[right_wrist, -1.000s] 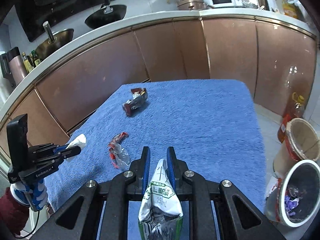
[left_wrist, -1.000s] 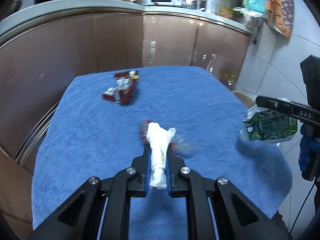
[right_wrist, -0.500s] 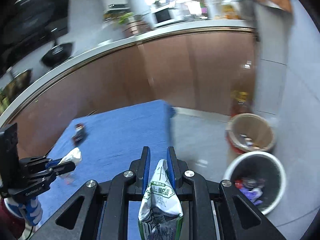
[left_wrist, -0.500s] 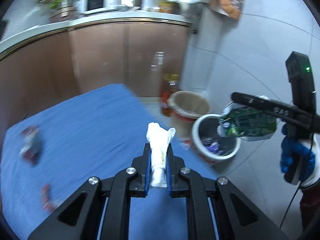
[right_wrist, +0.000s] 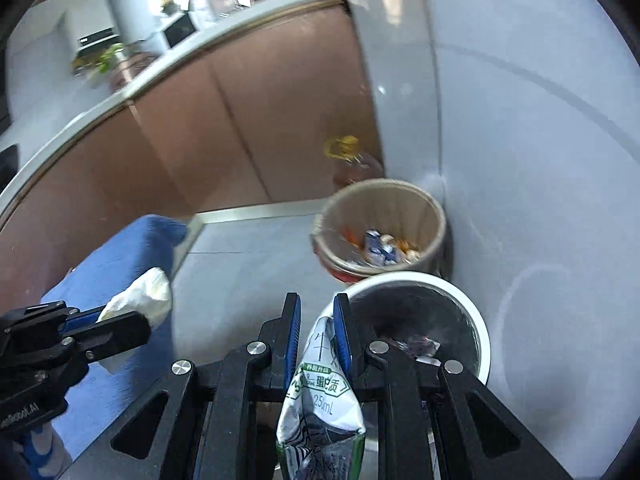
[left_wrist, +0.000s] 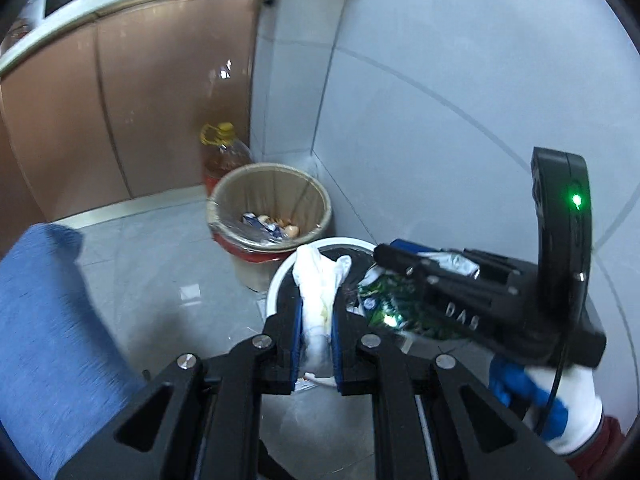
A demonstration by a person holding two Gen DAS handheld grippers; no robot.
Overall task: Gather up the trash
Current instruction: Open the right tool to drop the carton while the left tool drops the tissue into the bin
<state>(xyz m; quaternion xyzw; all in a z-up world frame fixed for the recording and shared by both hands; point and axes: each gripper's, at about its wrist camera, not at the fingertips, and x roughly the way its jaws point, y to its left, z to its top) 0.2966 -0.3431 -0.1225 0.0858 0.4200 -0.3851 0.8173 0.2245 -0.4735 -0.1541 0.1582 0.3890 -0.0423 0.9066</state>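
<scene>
My left gripper (left_wrist: 316, 300) is shut on a crumpled white tissue (left_wrist: 320, 280), which hangs over the near rim of a white-rimmed bin with a black liner (left_wrist: 276, 280). My right gripper (right_wrist: 316, 304) is shut on a flattened green-and-white milk carton (right_wrist: 320, 384), just left of that same bin (right_wrist: 476, 320). In the left wrist view the right gripper (left_wrist: 386, 258) sits above the bin with the carton (left_wrist: 384, 300) under its fingers. The right wrist view shows the left gripper (right_wrist: 132, 322) holding the tissue (right_wrist: 140, 292) at lower left.
A beige bin (left_wrist: 272, 184) with scraps inside stands behind the white one, against the grey tiled wall. A yellow-capped oil bottle (left_wrist: 224, 152) stands behind it by the brown cabinets. The blue towel-covered table (left_wrist: 40, 320) ends at the left. A gloved hand (left_wrist: 560, 408) holds the right gripper.
Both grippers have swung from over the blue table to the right, above the bins on the floor. The tissue and the carton stay clamped in them.
</scene>
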